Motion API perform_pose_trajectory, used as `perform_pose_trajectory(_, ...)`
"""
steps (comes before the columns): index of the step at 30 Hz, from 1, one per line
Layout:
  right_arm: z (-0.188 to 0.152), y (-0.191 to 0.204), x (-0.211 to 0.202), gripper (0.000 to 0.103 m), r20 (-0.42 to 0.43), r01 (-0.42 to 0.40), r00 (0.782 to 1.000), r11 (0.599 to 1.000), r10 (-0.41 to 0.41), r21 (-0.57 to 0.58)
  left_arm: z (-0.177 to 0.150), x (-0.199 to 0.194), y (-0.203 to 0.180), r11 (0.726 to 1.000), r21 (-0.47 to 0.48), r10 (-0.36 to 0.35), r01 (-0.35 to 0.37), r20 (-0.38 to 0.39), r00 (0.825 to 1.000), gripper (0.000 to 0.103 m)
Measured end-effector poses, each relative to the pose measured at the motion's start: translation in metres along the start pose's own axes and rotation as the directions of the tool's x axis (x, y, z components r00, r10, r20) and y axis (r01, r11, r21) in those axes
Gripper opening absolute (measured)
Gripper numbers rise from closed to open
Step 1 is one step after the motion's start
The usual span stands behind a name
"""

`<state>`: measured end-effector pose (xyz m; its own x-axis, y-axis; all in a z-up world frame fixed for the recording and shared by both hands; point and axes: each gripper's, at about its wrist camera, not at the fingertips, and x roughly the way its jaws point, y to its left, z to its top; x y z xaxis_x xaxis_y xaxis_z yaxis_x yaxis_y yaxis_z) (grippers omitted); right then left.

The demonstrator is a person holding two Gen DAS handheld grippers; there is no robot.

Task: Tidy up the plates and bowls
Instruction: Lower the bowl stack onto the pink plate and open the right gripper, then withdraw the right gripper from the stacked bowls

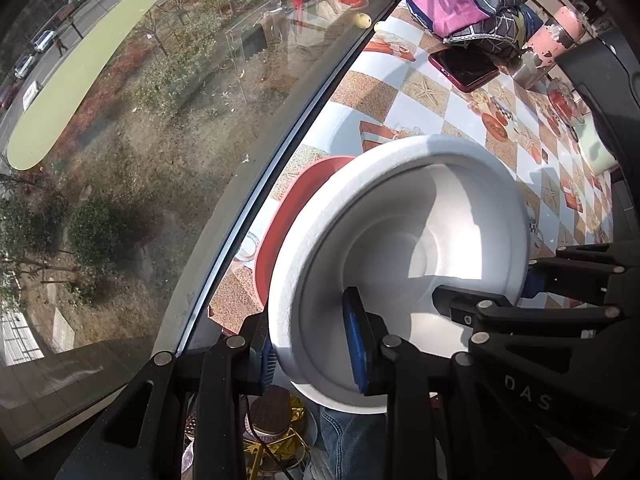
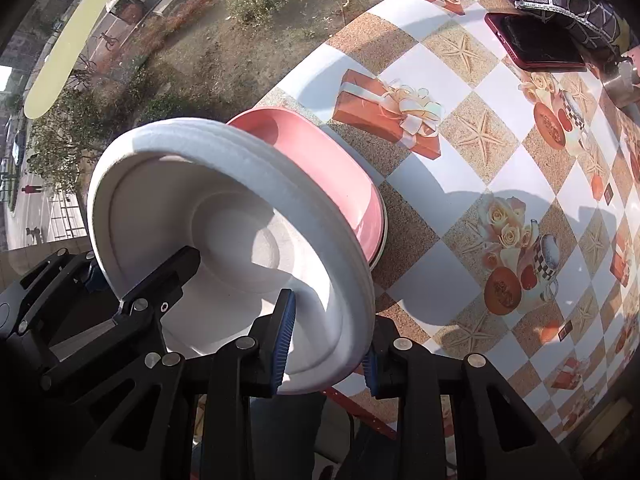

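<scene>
Both claws are clamped on the same round white foam bowl (image 1: 400, 256): left gripper (image 1: 314, 354) pinches one side of the rim, right gripper (image 2: 326, 342) the opposite side, pads snug across the lip. The bowl hangs above the shallow pink plastic bowl (image 2: 320, 160) on the checkered picture-print tablecloth (image 2: 460, 184). Well beyond the pink one lies a red-cased phone (image 2: 536, 42).

**Black linkage grippers with blue ribbed pads**

The left gripper (image 1: 314, 354) is matte black plastic, built from flat angular link arms with triangular cut-outs, joined by round silver rivets. Its fingertips (image 1: 357, 344) carry blue ribbed pads. Pale letters "DAS" sit on the housing at four o'clock. The right gripper (image 2: 326, 350) has the same black links, silver rivets and blue ribbed pads (image 2: 285, 340). Blue jeans (image 1: 352, 436) show at six o'clock.
</scene>
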<state>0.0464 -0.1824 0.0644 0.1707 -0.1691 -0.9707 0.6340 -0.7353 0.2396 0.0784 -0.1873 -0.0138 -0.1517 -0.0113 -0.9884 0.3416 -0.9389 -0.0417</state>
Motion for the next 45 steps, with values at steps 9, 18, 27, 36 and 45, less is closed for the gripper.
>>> perform_pose_trajectory(9, 0.002, -0.001, 0.002, 0.033, -0.019, 0.0, 1.0, 1.0, 0.0, 0.003, 0.002, 0.008, 0.004, 1.0, -0.002, 0.009, -0.009, -0.025, 1.0, 0.031)
perform_pose_trajectory(18, 0.009, 0.0, 0.009, 0.033, -0.026, 0.007, 1.0, 1.0, -0.007, -0.001, 0.006, 0.014, 0.011, 0.999, -0.007, 0.041, -0.041, -0.012, 0.999, 0.04)
perform_pose_trajectory(27, -0.008, -0.028, -0.008, 0.076, 0.017, 0.002, 1.0, 0.999, -0.002, 0.041, 0.004, -0.006, 0.012, 0.999, 0.031, 0.03, -0.032, 0.059, 0.998, 0.065)
perform_pose_trajectory(36, -0.034, -0.054, -0.051, 0.102, 0.115, 0.029, 0.993, 0.997, -0.036, 0.065, 0.005, -0.046, -0.022, 0.968, 0.204, 0.114, -0.146, 0.162, 0.98, 0.081)
perform_pose_trajectory(45, -0.04, -0.059, -0.064, 0.102, 0.149, 0.062, 0.986, 0.992, -0.078, 0.11, 0.009, -0.044, -0.045, 0.942, 0.3, 0.135, -0.153, 0.08, 0.988, 0.082)
